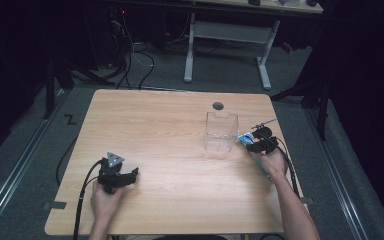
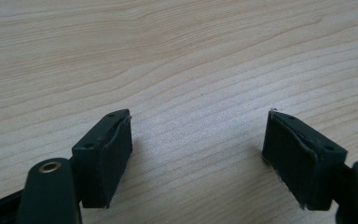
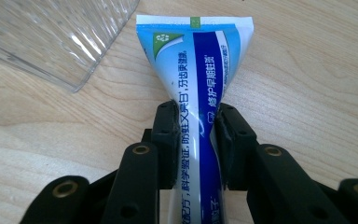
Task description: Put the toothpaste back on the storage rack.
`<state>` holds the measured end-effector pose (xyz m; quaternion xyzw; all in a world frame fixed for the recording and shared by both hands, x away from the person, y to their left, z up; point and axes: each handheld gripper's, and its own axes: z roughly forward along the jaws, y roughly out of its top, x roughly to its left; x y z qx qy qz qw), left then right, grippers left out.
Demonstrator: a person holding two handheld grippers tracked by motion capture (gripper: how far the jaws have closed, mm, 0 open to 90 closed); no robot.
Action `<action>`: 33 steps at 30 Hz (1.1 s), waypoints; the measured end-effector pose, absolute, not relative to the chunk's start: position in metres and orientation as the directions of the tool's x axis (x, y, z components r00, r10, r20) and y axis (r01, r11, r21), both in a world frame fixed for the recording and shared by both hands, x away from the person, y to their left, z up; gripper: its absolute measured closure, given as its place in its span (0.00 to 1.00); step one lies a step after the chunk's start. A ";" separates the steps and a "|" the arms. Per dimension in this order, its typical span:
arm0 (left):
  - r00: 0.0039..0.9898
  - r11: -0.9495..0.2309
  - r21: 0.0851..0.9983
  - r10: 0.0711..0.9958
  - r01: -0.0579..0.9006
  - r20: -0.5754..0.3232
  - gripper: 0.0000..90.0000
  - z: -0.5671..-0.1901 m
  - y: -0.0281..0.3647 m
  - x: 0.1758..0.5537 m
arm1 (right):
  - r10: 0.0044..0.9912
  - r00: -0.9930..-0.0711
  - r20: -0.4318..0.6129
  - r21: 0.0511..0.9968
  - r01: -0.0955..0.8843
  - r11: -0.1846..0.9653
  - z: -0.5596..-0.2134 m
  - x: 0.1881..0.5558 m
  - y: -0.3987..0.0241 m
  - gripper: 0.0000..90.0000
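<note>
Left gripper (image 1: 132,174) at lower left of the high view, jaws wide apart over bare wooden table (image 1: 170,130), clear plastic container (image 1: 221,131) right of centre, right gripper (image 1: 254,145) just beside it, jaws pinched on blue-and-white toothpaste tube (image 3: 200,70)

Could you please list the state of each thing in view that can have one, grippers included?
Toothpaste tube: lying on the table, squeezed in at the middle by the right gripper's jaws.
Clear box: upright, open at the top, nothing visible inside it.
Right gripper: shut on the toothpaste tube.
Left gripper: open, nothing between its jaws, low over bare wood.
Table: bare wood across its middle.
</note>
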<state>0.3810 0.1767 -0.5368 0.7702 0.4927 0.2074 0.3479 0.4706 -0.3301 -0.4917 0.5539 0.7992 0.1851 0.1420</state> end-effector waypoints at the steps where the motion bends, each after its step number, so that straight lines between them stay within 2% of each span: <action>1: 0.429 -0.273 0.739 0.903 0.616 -0.024 0.27 -0.537 0.177 0.381 | 0.939 -0.344 -0.012 0.458 0.833 0.311 -0.491 0.470 -0.332 0.80; 15: 0.428 -0.274 0.740 0.903 0.614 -0.021 0.27 -0.537 0.177 0.381 | 0.926 -0.365 0.094 0.568 0.784 0.251 -0.468 0.447 -0.350 0.81; 33: 0.428 -0.274 0.740 0.903 0.614 -0.021 0.27 -0.537 0.176 0.381 | 0.906 -0.387 0.173 0.653 0.734 0.188 -0.454 0.430 -0.364 0.82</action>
